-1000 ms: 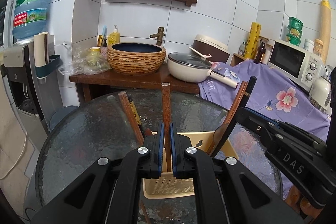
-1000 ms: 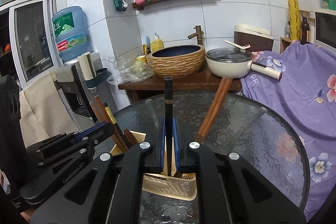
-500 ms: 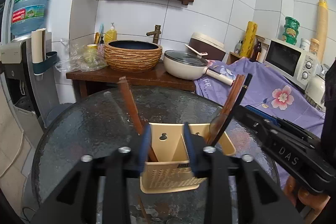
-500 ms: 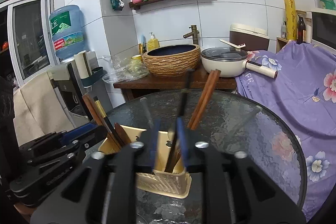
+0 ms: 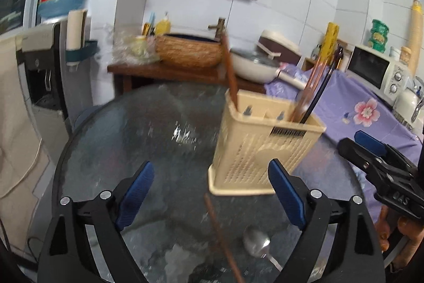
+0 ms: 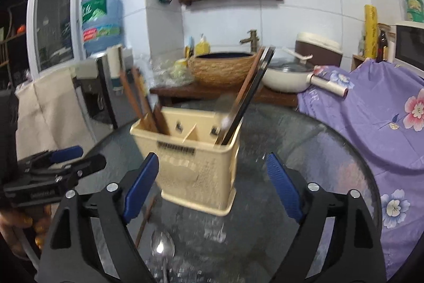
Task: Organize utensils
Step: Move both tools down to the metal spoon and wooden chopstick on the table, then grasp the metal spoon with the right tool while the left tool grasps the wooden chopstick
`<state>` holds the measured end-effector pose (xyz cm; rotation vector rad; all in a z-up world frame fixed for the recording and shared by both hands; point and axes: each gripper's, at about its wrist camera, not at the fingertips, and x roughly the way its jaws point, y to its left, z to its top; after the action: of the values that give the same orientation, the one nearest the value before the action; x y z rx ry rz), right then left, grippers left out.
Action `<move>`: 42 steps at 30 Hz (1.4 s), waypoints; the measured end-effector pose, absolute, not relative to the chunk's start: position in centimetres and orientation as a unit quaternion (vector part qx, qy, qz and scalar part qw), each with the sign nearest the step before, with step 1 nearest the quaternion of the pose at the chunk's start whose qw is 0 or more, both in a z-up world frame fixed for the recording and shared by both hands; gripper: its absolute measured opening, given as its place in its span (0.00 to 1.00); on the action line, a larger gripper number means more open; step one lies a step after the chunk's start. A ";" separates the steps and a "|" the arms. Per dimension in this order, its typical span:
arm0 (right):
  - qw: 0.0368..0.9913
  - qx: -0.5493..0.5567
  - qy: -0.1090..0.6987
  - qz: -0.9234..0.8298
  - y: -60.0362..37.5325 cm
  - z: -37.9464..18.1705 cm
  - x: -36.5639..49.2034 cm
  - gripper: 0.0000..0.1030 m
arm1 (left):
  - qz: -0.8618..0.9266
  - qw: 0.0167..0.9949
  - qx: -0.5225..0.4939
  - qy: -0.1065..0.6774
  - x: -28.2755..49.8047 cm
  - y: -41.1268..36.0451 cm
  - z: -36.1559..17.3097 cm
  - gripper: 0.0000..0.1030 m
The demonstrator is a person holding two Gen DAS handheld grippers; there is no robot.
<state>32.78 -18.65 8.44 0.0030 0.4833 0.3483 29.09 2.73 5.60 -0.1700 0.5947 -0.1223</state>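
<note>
A beige perforated utensil holder (image 5: pixel 262 145) (image 6: pixel 193 158) stands on the round glass table (image 5: pixel 148 129). Brown chopsticks (image 5: pixel 230 73) lean in its left compartment; brown and black sticks (image 5: pixel 315 89) (image 6: pixel 246 94) lean in its right one. A loose brown chopstick (image 5: pixel 222 238) (image 6: pixel 145 216) and a metal spoon (image 5: pixel 257 246) (image 6: pixel 162 246) lie on the glass in front of it. My left gripper (image 5: pixel 210 195) is open and empty, back from the holder. My right gripper (image 6: pixel 212 184) is open and empty, also in front of it.
A wooden counter (image 5: pixel 164 70) with a woven basin and a white pan stands behind the table. A purple floral cloth (image 6: pixel 376 108) covers the right side, with a microwave (image 5: pixel 376 70). A water dispenser (image 5: pixel 45 65) stands at left.
Both grippers let go of their sticks, which now rest in the holder, opened wide and drew back and down from the holder. The spoon and loose chopstick came into view.
</note>
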 end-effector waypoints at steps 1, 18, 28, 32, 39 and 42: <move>0.951 -0.006 0.251 0.179 -18.2 7.6 32.4 0.83 | -0.057 0.948 -0.083 0.303 28.9 3.1 4.8 0.84; 0.884 -0.097 0.402 0.219 -12.0 -3.0 29.9 0.74 | -0.013 0.929 -0.079 0.361 25.4 5.6 -0.8 0.84; 0.867 -0.086 0.445 0.206 -11.2 -5.1 31.2 0.59 | -0.003 0.927 -0.084 0.366 24.8 6.3 -1.3 0.84; 0.867 -0.078 0.448 0.205 -11.2 -5.0 31.9 0.57 | -0.003 0.926 -0.089 0.366 24.7 6.4 -1.3 0.84; 0.867 -0.079 0.448 0.203 -9.5 -4.8 33.1 0.46 | -0.002 0.925 -0.091 0.369 24.9 6.5 -1.5 0.84; 0.869 -0.089 0.444 0.200 -8.8 -4.7 33.4 0.40 | -0.002 0.924 -0.088 0.372 25.0 6.4 -1.7 0.84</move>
<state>33.45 -8.84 -4.74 -0.1861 0.9289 0.4182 25.03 6.39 -1.70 -0.1814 0.7639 -0.0037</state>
